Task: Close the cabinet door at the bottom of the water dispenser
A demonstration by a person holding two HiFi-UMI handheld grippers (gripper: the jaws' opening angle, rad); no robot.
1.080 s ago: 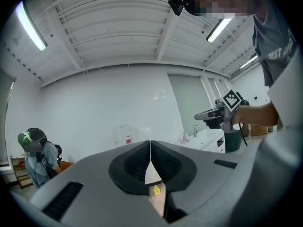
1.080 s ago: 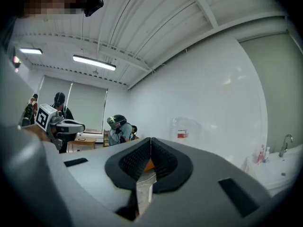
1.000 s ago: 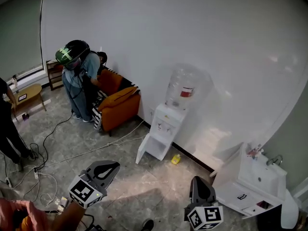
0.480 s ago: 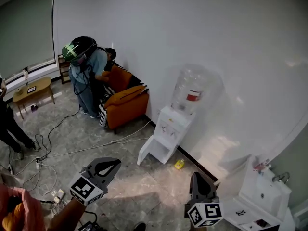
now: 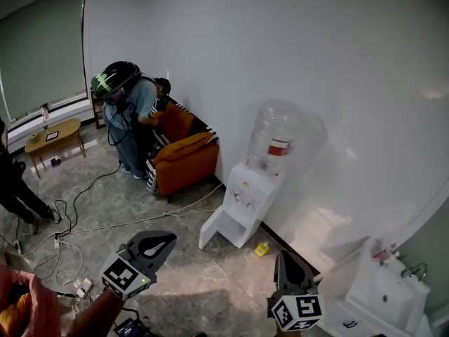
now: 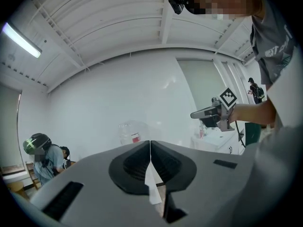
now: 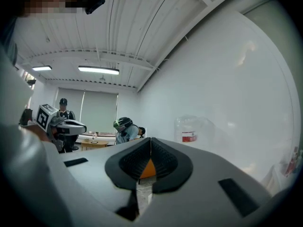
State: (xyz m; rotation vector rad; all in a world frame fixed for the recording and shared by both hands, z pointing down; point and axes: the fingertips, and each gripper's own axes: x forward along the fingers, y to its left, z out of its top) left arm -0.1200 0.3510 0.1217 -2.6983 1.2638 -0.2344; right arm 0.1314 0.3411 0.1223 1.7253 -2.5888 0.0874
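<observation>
The white water dispenser [image 5: 247,196] stands against the wall with a clear bottle [image 5: 276,138] on top. Its bottom cabinet door [image 5: 210,229] hangs open, swung out to the left. My left gripper [image 5: 165,240] hovers over the floor well short of it, jaws shut and empty. My right gripper [image 5: 283,258] is to its right, also shut with nothing in it. In the left gripper view the shut tips [image 6: 150,143] point level toward the bottle [image 6: 129,132]. In the right gripper view the tips [image 7: 150,141] meet left of the bottle [image 7: 189,129].
An orange armchair [image 5: 184,161] and a person in a helmet [image 5: 125,109] are left of the dispenser. Cables [image 5: 98,220] trail over the floor. A small yellow bottle [image 5: 261,248] lies by the dispenser's foot. A white sink cabinet [image 5: 382,295] stands at the right.
The view has advanced toward the wall: the dispenser looks a little nearer and the sink cabinet has slid to the lower right. Both grippers travelled along, still shut.
</observation>
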